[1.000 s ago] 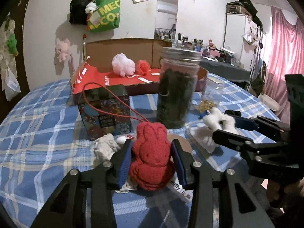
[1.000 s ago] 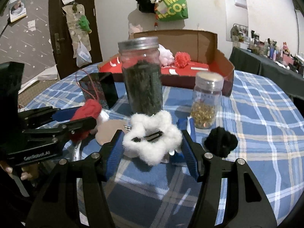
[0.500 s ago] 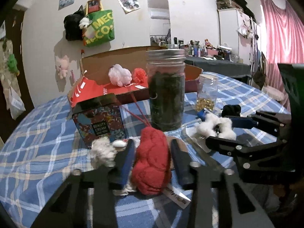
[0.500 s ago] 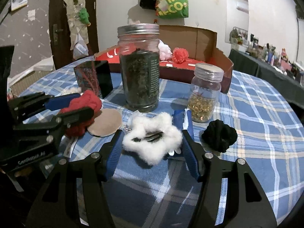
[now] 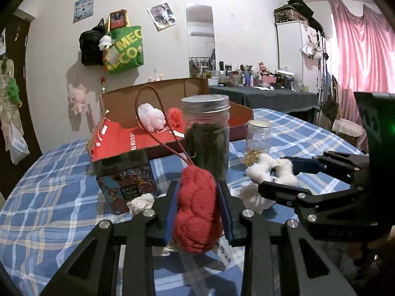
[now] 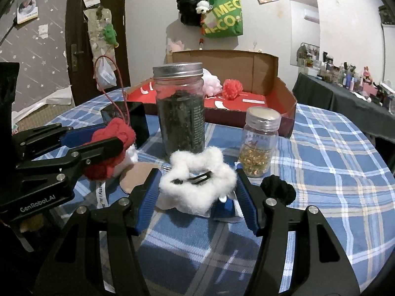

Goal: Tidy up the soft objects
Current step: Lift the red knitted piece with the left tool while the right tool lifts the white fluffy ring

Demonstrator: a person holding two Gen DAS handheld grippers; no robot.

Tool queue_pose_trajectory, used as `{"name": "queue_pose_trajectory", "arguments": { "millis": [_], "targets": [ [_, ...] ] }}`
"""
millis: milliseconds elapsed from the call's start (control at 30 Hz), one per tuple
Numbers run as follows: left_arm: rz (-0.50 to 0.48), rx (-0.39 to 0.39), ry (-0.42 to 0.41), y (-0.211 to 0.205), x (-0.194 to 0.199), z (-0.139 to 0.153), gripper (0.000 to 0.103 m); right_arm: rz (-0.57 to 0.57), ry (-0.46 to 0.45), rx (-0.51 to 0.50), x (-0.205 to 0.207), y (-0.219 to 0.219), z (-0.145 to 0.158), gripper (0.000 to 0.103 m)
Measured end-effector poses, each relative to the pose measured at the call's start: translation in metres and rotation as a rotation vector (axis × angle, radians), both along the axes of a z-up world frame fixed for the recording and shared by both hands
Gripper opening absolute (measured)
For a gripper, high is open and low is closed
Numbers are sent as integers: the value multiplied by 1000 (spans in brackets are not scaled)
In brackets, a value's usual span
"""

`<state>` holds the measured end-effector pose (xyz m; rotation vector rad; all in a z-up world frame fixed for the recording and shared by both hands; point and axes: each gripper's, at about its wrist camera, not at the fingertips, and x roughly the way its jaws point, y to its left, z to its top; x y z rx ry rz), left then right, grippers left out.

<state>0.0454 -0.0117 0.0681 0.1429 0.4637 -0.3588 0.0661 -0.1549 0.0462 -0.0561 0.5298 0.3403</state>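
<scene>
My left gripper (image 5: 197,207) is shut on a red knitted bunny (image 5: 196,209) with a red cord, held above the checked table; it also shows in the right wrist view (image 6: 108,150). My right gripper (image 6: 197,190) is shut on a white fluffy hair clip (image 6: 197,180), lifted a little; it shows in the left wrist view (image 5: 271,170) too. An open cardboard box (image 6: 284,98) with a red floor stands at the back and holds a pink fluffy ball (image 5: 150,117) and a red pompom (image 6: 232,88).
A tall jar of dark leaves (image 6: 180,113) and a small jar of gold bits (image 6: 259,145) stand between the grippers and the box. A black pompom (image 6: 277,190), a dark tin (image 5: 126,175), a cream knitted piece (image 5: 140,202) and a tan disc (image 6: 137,175) lie on the table.
Both grippers rose and tilted up with their loads. The left jaws squeezed tighter on the red bunny and its cord now loops upward.
</scene>
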Motion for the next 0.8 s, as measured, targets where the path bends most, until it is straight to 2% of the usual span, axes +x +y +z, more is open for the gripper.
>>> {"name": "queue_pose_trajectory", "arguments": {
  "millis": [233,633,800],
  "targets": [
    [-8,-18,36,3,4,-4,34,-3,15,14,3,-5,0,58],
    [-92,-169,132,20,15,-2,35,15,55,78,8,-12,-2,58],
    [-127,-179,105,18,11,5,35,18,55,81,8,-13,-1,58]
  ]
}}
